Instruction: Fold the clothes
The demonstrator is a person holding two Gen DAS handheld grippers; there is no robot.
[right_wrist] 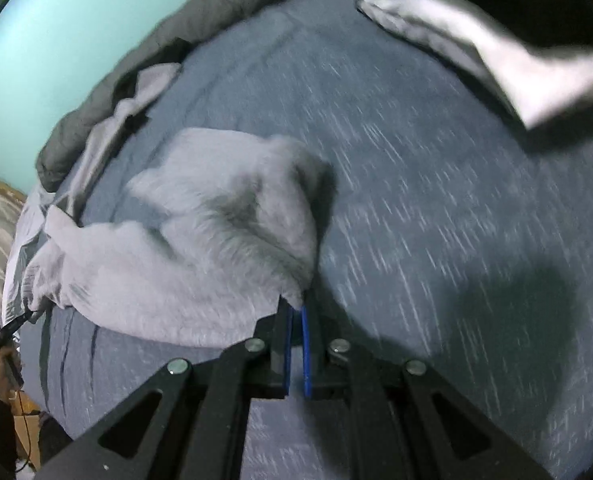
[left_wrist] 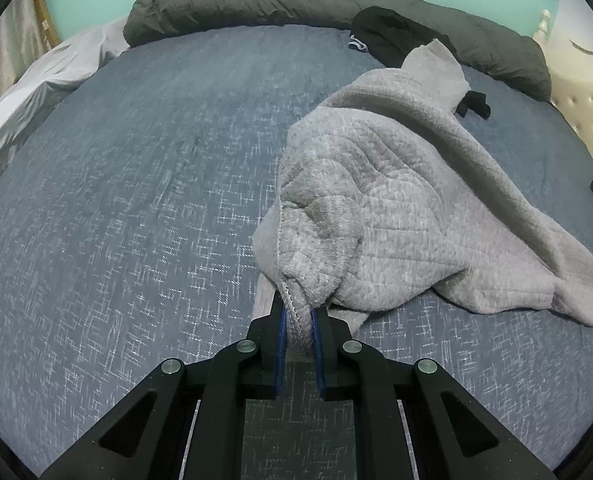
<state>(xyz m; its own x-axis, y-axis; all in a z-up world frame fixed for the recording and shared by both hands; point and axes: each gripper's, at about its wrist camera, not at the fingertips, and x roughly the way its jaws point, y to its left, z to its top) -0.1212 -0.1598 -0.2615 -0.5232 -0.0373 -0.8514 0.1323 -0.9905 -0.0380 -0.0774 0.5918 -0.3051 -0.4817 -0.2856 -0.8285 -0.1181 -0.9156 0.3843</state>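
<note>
A grey quilted sweatshirt (left_wrist: 408, 200) lies bunched on the blue bed cover (left_wrist: 136, 200), right of centre in the left wrist view. My left gripper (left_wrist: 299, 312) is shut on a rolled edge of it, and the cloth rises from the jaws. In the blurred right wrist view the same sweatshirt (right_wrist: 200, 240) spreads to the left. My right gripper (right_wrist: 296, 312) is shut on its near corner. The left gripper (right_wrist: 8, 328) shows small at the far left edge, holding the other end.
A dark grey duvet (left_wrist: 256, 0) runs along the far edge of the bed. A black garment (left_wrist: 392, 36) lies by it. A white sheet (left_wrist: 36, 92) hangs at the left. A white and dark cloth (right_wrist: 496, 40) lies at the upper right of the right wrist view.
</note>
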